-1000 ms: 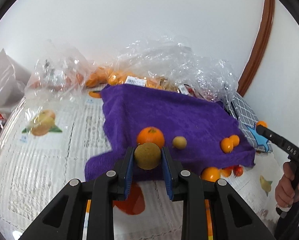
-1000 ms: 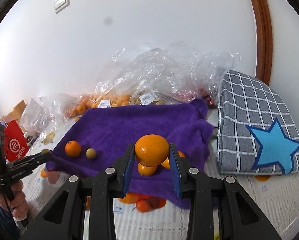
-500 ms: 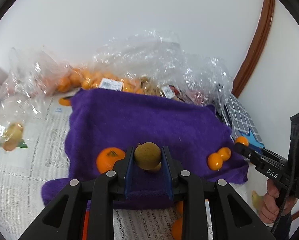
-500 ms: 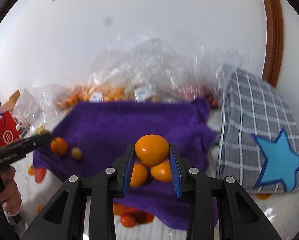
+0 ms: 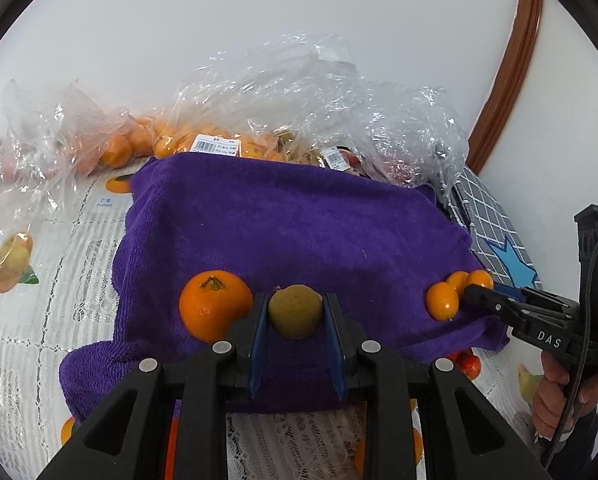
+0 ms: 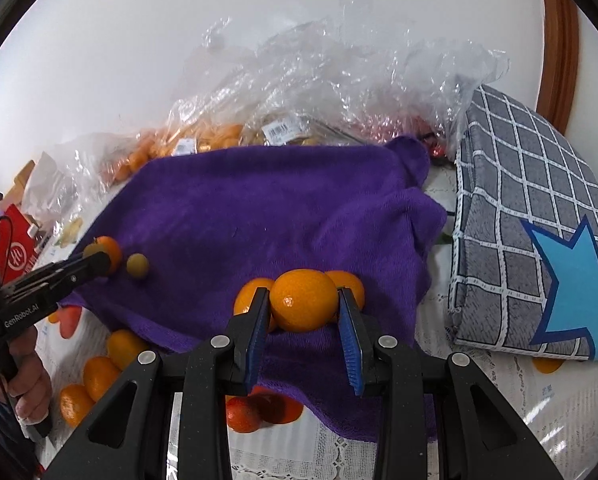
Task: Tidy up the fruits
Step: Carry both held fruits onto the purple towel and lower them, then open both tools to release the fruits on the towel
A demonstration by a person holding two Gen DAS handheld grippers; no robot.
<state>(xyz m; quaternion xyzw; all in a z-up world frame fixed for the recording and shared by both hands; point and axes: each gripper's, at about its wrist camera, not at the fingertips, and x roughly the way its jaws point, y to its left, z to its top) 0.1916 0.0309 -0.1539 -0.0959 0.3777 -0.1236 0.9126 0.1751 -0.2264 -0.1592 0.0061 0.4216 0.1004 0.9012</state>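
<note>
Both hands have come lower over the purple towel (image 5: pixel 299 220), the left gripper (image 5: pixel 295 316) holding a brown-green fruit (image 5: pixel 295 311) beside the tangerine (image 5: pixel 215 304), the right gripper (image 6: pixel 303 308) holding an orange fruit (image 6: pixel 303 299) just in front of two more (image 6: pixel 251 294), so both look ready to set down.

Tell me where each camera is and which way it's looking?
Left wrist: sits on the left gripper, looking down along its fingers at a brownish-green fruit it grips; the other hand shows at right.
Right wrist: sits on the right gripper, looking down at its small orange; the other hand shows at left.
Both show the purple towel.
</note>
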